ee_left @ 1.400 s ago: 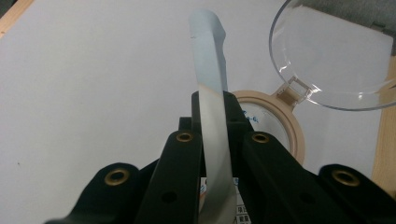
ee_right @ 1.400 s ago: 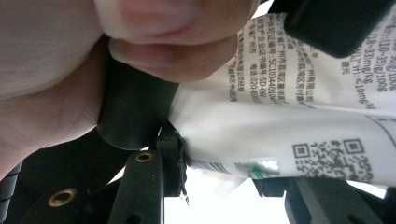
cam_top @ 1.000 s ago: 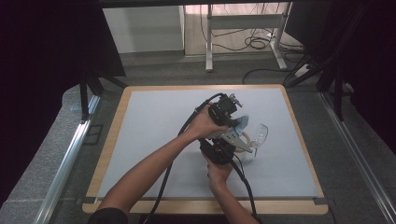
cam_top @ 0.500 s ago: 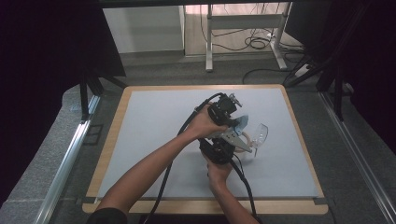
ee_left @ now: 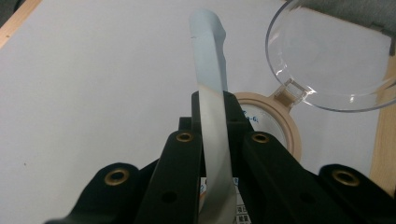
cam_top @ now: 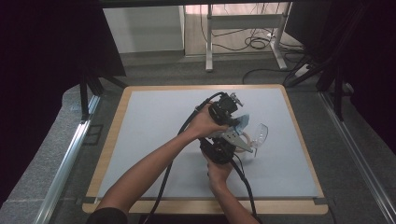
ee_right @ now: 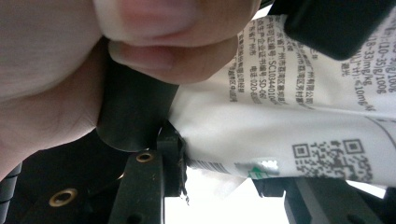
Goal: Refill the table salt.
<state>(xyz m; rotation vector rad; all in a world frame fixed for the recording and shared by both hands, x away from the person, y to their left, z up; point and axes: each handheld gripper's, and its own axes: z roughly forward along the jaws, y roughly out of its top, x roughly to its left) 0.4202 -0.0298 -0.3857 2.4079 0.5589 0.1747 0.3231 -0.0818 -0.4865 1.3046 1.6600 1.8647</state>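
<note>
- Left gripper (ee_left: 212,140) is pinching the packet's (ee_left: 210,56) top edge, jaws pressed together on it.
- Right gripper (ee_right: 219,182) is clamping the packet's lower part (printed side showing).
- The packet is hanging above the table (cam_top: 154,121), beside a clear-lidded cup (ee_left: 275,126).

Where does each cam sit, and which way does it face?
High view: above the person's side, looking forward and down on the table; both forearms, left gripper, right gripper.
Left gripper view: along its jaws, shut on a packet edge; clear lid beyond.
Right gripper view: close on the printed packet; fingers above.
Shared: the packet.
</note>
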